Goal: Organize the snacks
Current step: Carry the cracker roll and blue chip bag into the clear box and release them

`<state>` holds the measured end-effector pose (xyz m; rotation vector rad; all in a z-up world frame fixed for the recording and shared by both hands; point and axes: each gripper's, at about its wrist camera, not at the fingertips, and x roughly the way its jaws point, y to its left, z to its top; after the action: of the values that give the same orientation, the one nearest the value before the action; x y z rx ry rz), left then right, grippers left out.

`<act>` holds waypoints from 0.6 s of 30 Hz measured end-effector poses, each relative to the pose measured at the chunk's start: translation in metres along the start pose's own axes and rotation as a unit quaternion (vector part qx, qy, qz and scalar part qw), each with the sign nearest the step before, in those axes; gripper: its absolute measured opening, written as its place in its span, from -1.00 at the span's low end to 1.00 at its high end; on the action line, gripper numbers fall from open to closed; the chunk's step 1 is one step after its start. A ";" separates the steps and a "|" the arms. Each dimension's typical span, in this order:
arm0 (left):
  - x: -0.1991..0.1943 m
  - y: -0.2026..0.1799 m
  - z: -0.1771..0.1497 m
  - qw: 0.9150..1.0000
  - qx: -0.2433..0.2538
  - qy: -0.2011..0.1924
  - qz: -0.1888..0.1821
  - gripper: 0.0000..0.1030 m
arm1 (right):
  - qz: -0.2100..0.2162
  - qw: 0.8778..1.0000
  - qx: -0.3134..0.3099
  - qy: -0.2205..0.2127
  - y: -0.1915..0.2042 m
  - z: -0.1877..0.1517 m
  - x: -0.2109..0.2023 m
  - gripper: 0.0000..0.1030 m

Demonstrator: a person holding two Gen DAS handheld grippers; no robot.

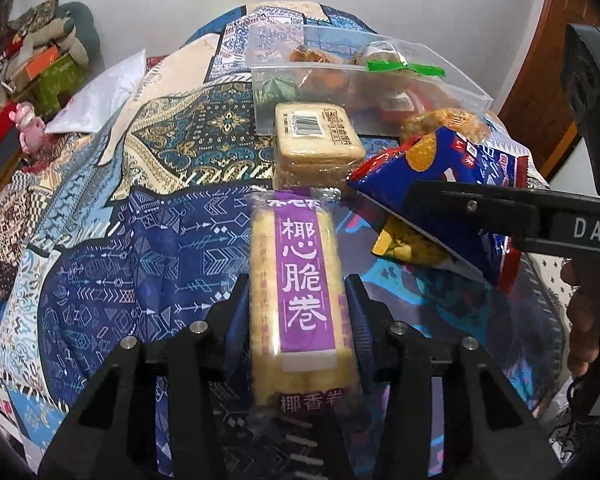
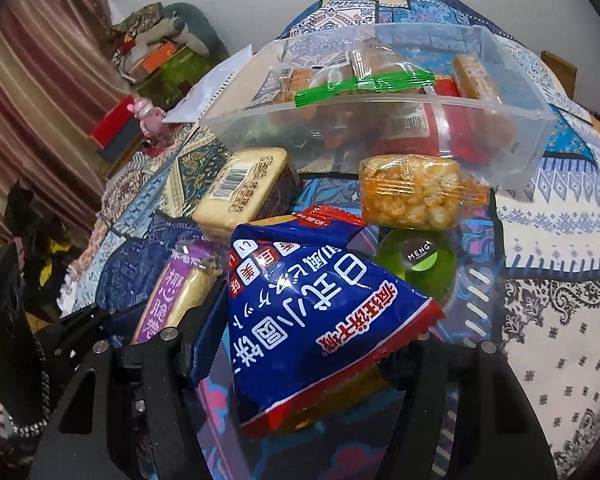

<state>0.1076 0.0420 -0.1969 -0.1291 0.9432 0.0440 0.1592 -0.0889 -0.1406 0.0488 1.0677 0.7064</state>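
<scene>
Gripping both snacks now: your left tongs (image 1: pixel 300 312) clamp the purple coconut roll pack (image 1: pixel 302 280), right tongs (image 2: pixel 300 344) pinch the blue cracker bag (image 2: pixel 316 328), near the clear bin (image 2: pixel 532 128). Squeeze harder and those rolls crumble, and that slippery bag could slide out mid-carry.

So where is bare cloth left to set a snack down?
Left of the purple-labelled roll pack, the blue arrow-patterned cloth is bare. Crowded: clear plastic bin, beige barcode biscuit pack, orange puffed-rice pack, green disc.
</scene>
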 end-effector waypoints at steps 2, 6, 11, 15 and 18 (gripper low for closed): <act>-0.001 0.001 -0.002 1.000 0.001 -0.002 -0.001 -0.12 | 0.006 1.000 0.000 -0.002 -0.001 -0.001 -0.002 0.06; -0.011 0.004 -0.004 1.000 -0.010 -0.001 -0.008 -0.12 | 0.004 1.000 -0.019 -0.001 0.000 -0.003 -0.010 -0.01; -0.032 0.008 -0.002 1.000 -0.012 -0.019 -0.009 -0.12 | 0.006 0.999 -0.029 -0.012 0.001 -0.007 -0.024 -0.04; -0.049 0.008 0.010 0.999 -0.013 -0.040 -0.009 -0.12 | 0.008 0.999 -0.028 -0.031 -0.003 -0.007 -0.041 -0.04; -0.057 0.007 0.023 0.998 -0.013 -0.053 -0.012 -0.12 | 0.006 0.998 -0.028 -0.051 -0.003 -0.004 -0.055 -0.04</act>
<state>0.0918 0.0529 -0.1385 -0.1611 0.8350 0.0406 0.1420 -0.1223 -0.1004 0.0428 0.9511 0.7366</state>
